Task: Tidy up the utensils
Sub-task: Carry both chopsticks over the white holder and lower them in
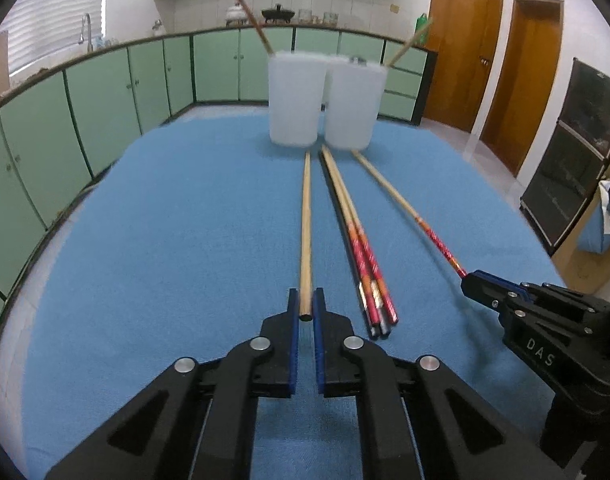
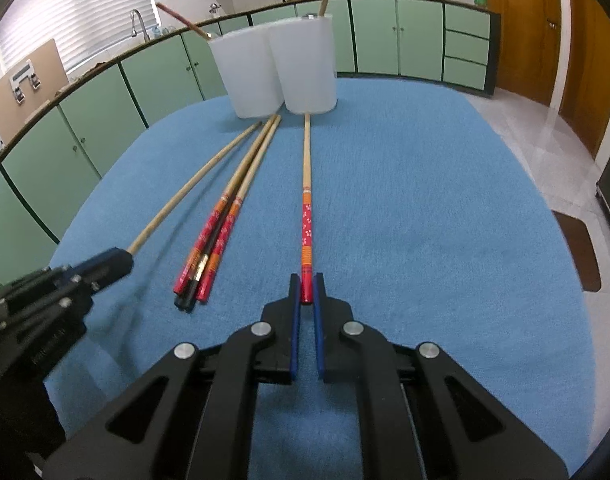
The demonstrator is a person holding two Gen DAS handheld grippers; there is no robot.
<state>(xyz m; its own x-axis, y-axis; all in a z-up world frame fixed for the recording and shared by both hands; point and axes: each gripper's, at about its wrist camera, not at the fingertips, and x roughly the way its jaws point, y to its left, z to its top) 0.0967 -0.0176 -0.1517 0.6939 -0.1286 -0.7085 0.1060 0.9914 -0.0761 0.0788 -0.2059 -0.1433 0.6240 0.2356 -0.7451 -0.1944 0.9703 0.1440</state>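
Observation:
My left gripper (image 1: 306, 305) is shut on the near end of a plain wooden chopstick (image 1: 306, 220) that lies on the blue cloth (image 1: 185, 240). My right gripper (image 2: 306, 289) is shut on the red end of a red-patterned chopstick (image 2: 306, 208), also lying on the cloth. Between them lies a bundle of several red-patterned and black chopsticks (image 1: 363, 252), also in the right wrist view (image 2: 221, 224). Two white cups (image 1: 293, 100) (image 1: 355, 104) stand at the far end, each holding one chopstick. In the right wrist view the cups (image 2: 249, 72) (image 2: 307, 68) stand just beyond the chopstick tips.
The cloth-covered table is ringed by green kitchen cabinets (image 1: 105, 92) with a counter and sink at the left. Wooden doors (image 1: 501, 60) and a dark oven (image 1: 577, 152) are at the right. A brown mat (image 2: 577, 248) lies on the floor beside the table.

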